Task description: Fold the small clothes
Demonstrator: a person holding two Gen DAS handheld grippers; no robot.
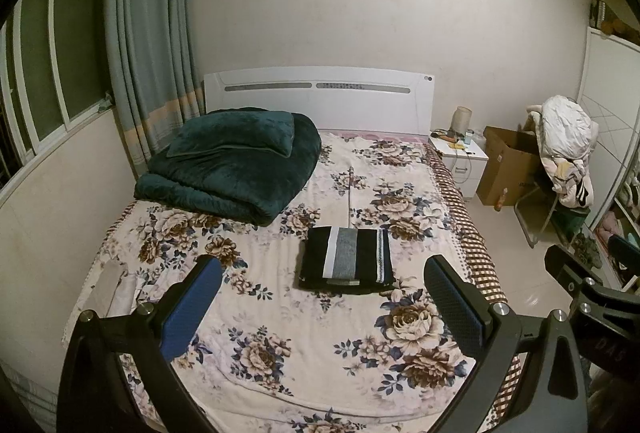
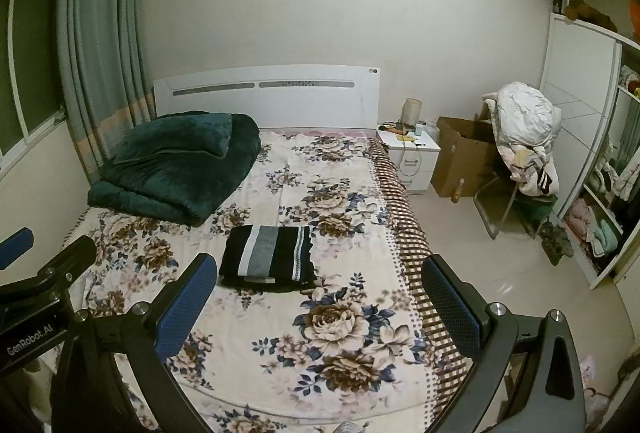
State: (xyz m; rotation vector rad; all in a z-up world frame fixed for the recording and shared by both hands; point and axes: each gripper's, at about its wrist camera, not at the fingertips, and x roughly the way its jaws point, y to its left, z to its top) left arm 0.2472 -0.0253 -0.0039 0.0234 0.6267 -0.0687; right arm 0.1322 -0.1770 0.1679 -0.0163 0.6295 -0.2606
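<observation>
Cardboard box (image 2: 464,157): open beside the nightstand, contents unseen
Folded striped garment (image 2: 269,257): lying on floral bed (image 2: 360,313)
Left hand-held gripper (image 1: 320,297): jaws apart, empty
Right hand-held gripper (image 2: 318,297): jaws apart, empty

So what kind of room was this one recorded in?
A home bedroom, almost certainly: a bed with a floral cover and white headboard, a white nightstand beside it, and an open wardrobe with clothes on its shelves.
</observation>
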